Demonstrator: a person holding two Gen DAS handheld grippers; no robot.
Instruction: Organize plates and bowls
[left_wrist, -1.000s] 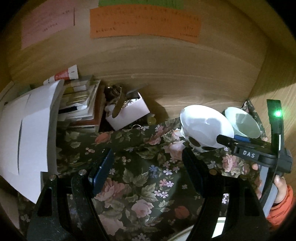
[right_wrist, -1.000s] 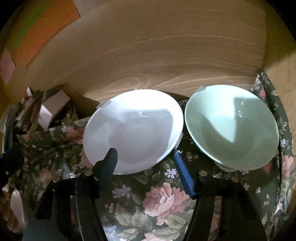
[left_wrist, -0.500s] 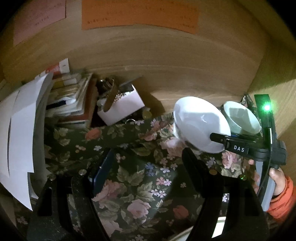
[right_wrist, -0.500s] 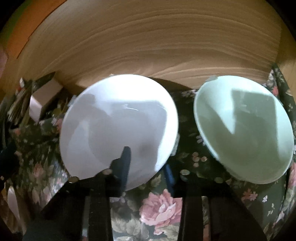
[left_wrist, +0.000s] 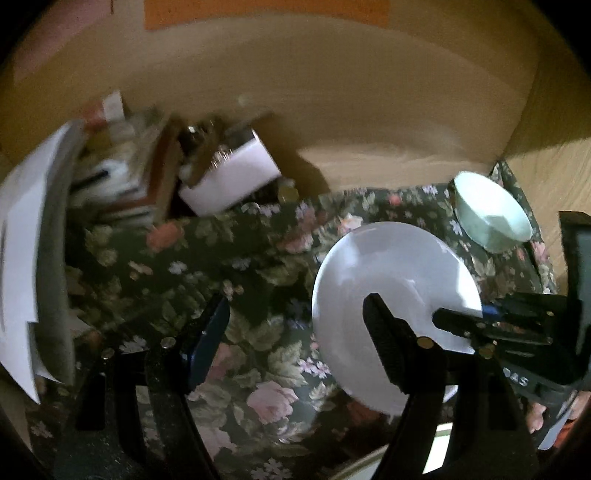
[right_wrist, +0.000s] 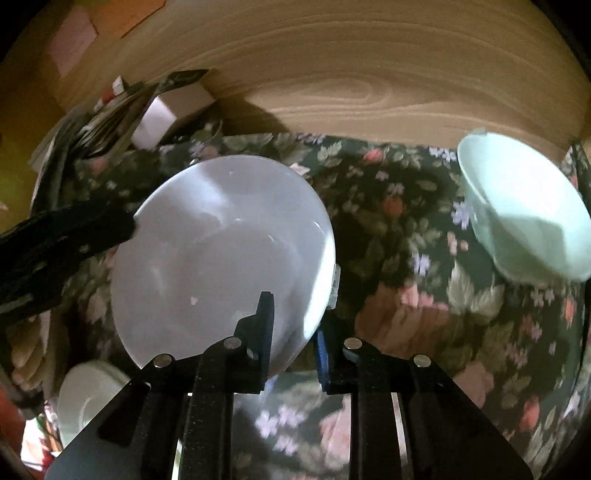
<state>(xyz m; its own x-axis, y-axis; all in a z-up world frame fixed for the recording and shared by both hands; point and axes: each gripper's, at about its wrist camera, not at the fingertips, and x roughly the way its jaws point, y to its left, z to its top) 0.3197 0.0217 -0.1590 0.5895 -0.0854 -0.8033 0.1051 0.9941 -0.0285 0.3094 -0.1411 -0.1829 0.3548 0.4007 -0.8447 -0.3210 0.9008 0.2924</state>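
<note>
White bowl (right_wrist: 221, 258) rim pinched by the downward-tilted right hand-held gripper (right_wrist: 295, 332); left hand-held gripper (left_wrist: 295, 332) gapes empty.

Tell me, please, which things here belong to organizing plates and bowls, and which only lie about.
For the job:
- round white ceramic bowl, rim pinched in the right claw
- pale green ceramic bowl
- small white dish

Lying about:
- white cardboard box
- stack of books and white papers
- dark floral tablecloth

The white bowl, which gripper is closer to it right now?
Right. The right gripper is shut on the white bowl at its rim; the left gripper hangs open beside it, not gripping.
</note>
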